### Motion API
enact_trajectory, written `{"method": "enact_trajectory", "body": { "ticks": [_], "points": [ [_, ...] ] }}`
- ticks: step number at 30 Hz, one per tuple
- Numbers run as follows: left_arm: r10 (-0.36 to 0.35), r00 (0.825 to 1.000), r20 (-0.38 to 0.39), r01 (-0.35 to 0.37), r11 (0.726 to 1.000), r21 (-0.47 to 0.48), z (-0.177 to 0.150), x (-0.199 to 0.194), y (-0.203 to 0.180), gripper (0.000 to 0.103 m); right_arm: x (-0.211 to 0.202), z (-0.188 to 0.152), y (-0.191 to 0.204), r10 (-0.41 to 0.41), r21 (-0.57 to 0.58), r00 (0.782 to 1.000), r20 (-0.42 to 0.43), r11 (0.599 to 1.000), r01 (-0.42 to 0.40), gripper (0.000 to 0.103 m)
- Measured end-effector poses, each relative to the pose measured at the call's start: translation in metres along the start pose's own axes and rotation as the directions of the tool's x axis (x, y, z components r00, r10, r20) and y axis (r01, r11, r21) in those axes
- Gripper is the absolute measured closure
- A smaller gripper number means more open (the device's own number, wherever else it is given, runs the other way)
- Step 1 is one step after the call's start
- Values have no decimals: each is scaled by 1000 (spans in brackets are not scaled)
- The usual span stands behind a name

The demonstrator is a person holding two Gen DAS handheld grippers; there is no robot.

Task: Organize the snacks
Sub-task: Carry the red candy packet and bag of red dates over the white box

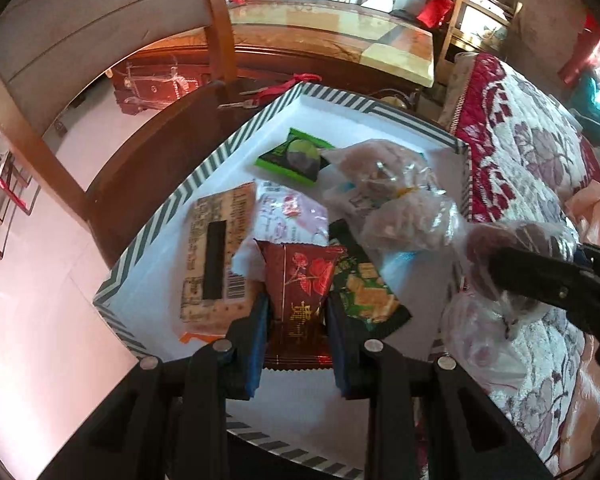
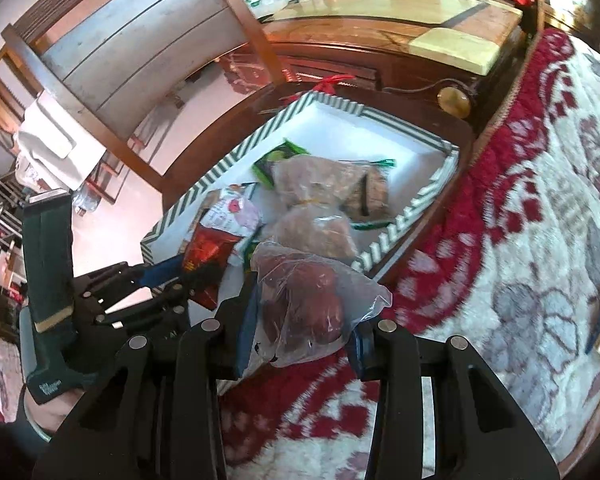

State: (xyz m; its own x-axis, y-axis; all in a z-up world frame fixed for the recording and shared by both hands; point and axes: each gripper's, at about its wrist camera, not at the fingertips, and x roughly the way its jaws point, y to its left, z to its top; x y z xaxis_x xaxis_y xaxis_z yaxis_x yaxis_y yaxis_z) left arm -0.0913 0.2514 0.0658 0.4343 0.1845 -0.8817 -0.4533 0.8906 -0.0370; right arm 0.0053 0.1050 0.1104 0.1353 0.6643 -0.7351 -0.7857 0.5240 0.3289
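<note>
Striped-rim box (image 1: pixel 204 168): stood on a dark wooden surface beside the quilted bedspread (image 1: pixel 540 152); tan, pink and green packets were already laid inside.
Left gripper (image 1: pixel 296 320): was clamped on a dark red snack packet (image 1: pixel 300 280), held over the box's near end.
Right gripper (image 2: pixel 300 320): was clamped on a clear bag of dark red snacks (image 2: pixel 304 300), held above the bedspread, just beside the box.
Step in hand: judged as both snacks being carried to the box.
Next move: each item would need lowering onto bare white floor, then release.

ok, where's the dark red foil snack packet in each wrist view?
Left wrist: dark red foil snack packet bottom centre, clamped between the left gripper pads.
Right wrist: same packet left of centre, in that gripper.
Shared landmark: striped-rim white tray.
</note>
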Motion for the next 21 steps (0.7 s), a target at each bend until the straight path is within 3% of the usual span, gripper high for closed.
{"method": "enact_trajectory", "body": {
  "ticks": [10,16,21],
  "points": [
    [15,1000,6,-15,1000,-7,1,6,7,73,49,11,16,23,-33,997,-69,999,-26,67],
    [17,1000,-3,-17,1000,-2,4,12,4,73,70,11,1,25,24,996,-83,999,-23,67],
    [25,1000,-2,-25,1000,-12,3,12,4,72,71,7,-5,82,82,994,-72,994,-76,62]
  ]
}}
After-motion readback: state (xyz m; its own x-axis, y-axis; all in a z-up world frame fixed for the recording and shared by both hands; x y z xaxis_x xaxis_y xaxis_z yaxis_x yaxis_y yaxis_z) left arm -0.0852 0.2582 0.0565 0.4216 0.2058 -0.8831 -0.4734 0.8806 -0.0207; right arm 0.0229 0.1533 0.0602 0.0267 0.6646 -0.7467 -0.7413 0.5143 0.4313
